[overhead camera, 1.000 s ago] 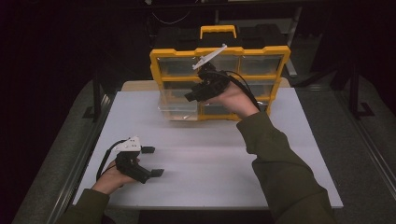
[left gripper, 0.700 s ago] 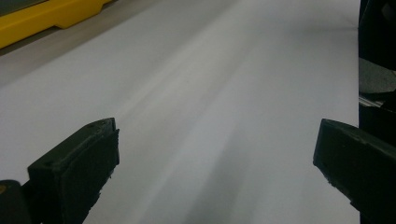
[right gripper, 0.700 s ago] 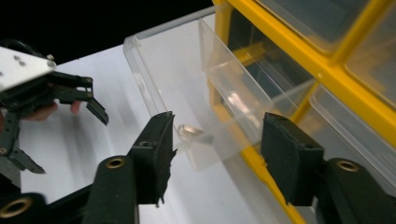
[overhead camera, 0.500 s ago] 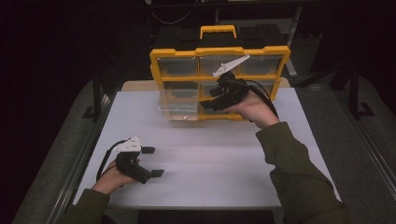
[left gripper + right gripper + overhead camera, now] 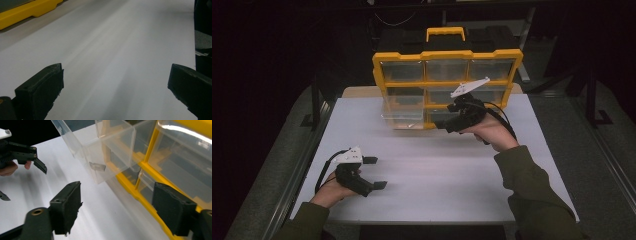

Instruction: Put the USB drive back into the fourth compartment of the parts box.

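The yellow organizer case (image 5: 447, 82) stands upright at the far edge of the white counter (image 5: 437, 175), its carry handle on top, and one clear drawer (image 5: 403, 116) sticks out from its lower left corner, resting over the counter. In the right gripper view that clear drawer (image 5: 100, 157) hangs forward from the frame, with a small tab on its front wall.

The right tool (image 5: 447, 122) hovers just in front of the case's bottom row, beside the pulled-out drawer. Its jaws have just been opening, and they stand apart now with nothing between them; the right gripper view shows both black pads (image 5: 67, 205) clear of the drawer and of the yellow frame.

Over on the near left, the left tool (image 5: 374, 172) sits low on the counter in the person's hand, well apart from the case. Its jaws are spread wide, with bare white counter (image 5: 112, 62) between them.
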`<state>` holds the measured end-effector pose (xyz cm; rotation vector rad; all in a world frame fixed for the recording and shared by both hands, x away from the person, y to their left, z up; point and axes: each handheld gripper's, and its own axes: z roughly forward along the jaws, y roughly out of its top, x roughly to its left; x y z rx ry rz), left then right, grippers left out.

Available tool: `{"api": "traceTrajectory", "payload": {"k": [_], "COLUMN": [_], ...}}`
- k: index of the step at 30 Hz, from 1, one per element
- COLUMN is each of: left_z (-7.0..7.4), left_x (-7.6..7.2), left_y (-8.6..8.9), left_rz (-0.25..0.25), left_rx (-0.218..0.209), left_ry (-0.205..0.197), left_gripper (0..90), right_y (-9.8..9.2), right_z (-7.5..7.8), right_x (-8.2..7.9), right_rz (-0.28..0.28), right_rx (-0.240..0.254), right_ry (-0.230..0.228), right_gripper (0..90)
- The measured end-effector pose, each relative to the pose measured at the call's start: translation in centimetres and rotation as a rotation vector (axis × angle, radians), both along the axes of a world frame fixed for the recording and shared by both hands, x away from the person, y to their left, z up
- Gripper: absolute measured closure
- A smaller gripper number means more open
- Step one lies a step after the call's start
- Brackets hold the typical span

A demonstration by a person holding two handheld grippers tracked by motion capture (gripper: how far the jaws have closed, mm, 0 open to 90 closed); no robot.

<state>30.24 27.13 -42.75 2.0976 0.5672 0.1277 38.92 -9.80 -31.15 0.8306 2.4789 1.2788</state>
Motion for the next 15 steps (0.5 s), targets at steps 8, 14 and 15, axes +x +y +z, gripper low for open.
{"api": "traceTrajectory", "payload": {"k": [8,14,15], "left_z": [-0.1,-0.2,-0.2], "left_x": [0.3,0.2,0.2], "left_y": [0.3,0.4,0.3], "left_rz": [0.005,0.004,0.004], "left_rx": [-0.012,-0.009,-0.01], "left_ry": [-0.002,0.001,0.002], "left_gripper": [0.0,0.0,0.0], "right_y": [-0.2,-0.5,-0.6], "right_z": [-2.2,-3.6,-4.1], "right_x": [-0.6,-1.3,-1.6], "right_rz": [-0.008,-0.023,-0.022], "right_rx": [-0.003,0.012,0.014], "right_ry": [0.01,0.02,0.022], "right_gripper": [12.7,5.6,3.4]}}
